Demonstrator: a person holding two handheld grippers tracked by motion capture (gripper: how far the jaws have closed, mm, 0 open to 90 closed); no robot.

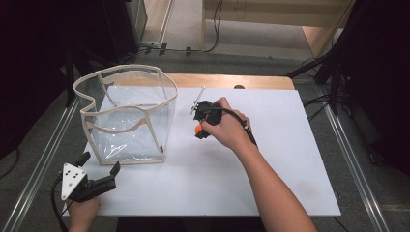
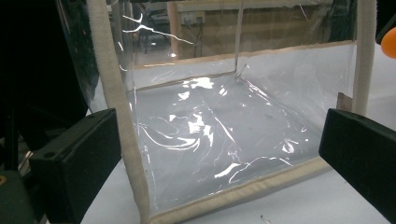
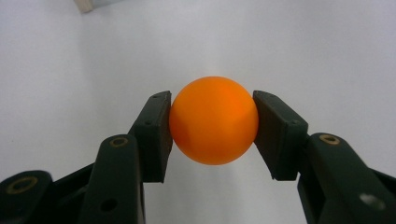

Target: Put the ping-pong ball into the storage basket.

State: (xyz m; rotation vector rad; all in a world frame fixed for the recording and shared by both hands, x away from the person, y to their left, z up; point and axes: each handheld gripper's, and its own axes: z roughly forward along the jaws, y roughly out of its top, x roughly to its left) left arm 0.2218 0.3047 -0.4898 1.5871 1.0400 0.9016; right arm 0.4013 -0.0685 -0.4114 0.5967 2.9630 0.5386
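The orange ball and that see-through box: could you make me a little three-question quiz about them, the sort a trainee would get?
1. True or false: the orange ball lies inside the clear box.
2. Which gripper holds the ball? A) left gripper B) right gripper C) neither
3. Fill in: the left gripper has its jaws ____ and points toward the box.

Key:
1. False. The ball is clamped between the jaws of the right gripper, over the white table beside the box.
2. B. Both jaw pads press on the ball's sides.
3. Open. In the left gripper view the jaws stand wide apart with nothing between them, just short of the box's padded edge.
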